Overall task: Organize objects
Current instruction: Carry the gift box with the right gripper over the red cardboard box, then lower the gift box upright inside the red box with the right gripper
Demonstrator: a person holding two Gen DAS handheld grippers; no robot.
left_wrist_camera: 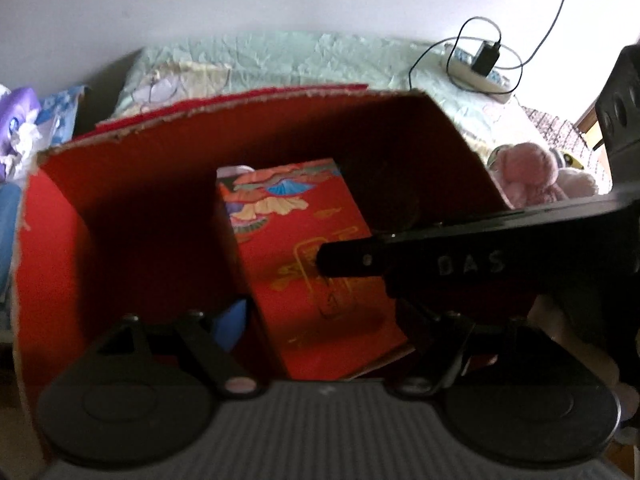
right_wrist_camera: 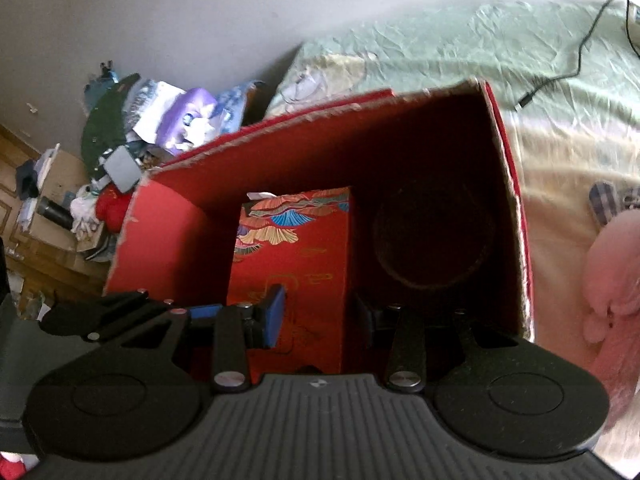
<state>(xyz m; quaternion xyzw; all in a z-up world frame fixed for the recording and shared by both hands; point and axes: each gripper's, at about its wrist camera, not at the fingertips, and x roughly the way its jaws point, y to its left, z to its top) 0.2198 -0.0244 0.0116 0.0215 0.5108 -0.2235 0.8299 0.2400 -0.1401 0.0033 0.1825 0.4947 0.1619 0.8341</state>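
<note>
- Left gripper (left_wrist_camera: 320,320) points forward and down, fingers spread wide (one blue pad (left_wrist_camera: 230,324) shows).
- Right gripper (right_wrist_camera: 320,316) fingers also spread; its arm crosses the left view.

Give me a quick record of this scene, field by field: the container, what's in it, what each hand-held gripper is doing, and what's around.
container: open red cardboard box with torn rim, on a bed
contents: patterned red box standing inside; dark round object to its right, too dim to identify
right hand-held gripper: fingers either side of the patterned red box; contact unclear
left hand-held gripper: over the box, aimed in; jaw state unclear
bedding: pale green sheet
nearby: pink plush toy, power strip with cables
</note>
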